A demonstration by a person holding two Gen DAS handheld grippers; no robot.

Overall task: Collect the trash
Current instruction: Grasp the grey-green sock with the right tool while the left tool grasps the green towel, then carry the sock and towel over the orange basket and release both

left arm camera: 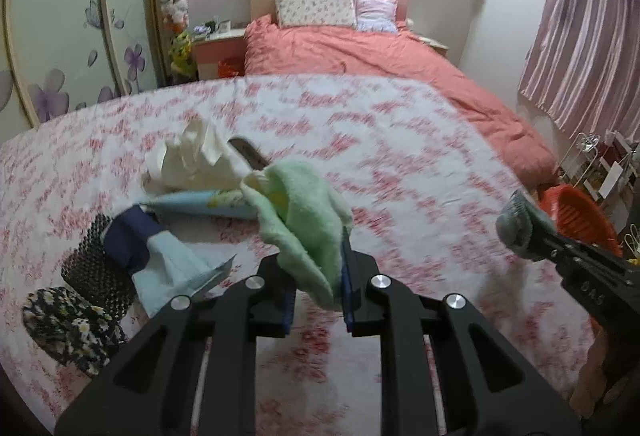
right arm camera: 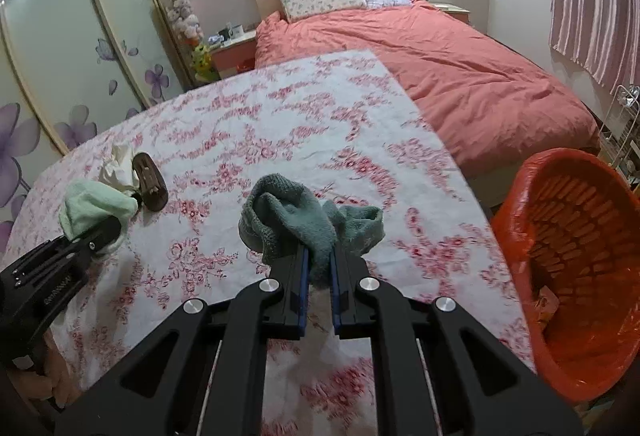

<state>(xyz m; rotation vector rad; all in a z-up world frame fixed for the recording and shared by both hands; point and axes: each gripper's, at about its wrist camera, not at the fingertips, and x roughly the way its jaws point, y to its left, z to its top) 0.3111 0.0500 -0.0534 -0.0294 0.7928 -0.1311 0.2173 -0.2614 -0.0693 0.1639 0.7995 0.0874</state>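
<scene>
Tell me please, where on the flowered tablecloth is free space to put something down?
The far half of the tablecloth, toward the bed, lies bare. So does the strip between the grey-green cloth and the orange basket. The left side is crowded: white tissue, blue packets, dark pouches.

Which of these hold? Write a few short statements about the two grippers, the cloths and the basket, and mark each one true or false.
1. The left gripper is shut on a light green cloth. True.
2. The right gripper is open and holds nothing. False: it is shut on a grey-green cloth.
3. The orange basket stands beside the table, on the right gripper's side. True.
4. The crumpled white tissue lies inside the basket. False: it lies on the flowered tablecloth.
5. The basket is blue. False: it is orange, with an orange liner.
</scene>
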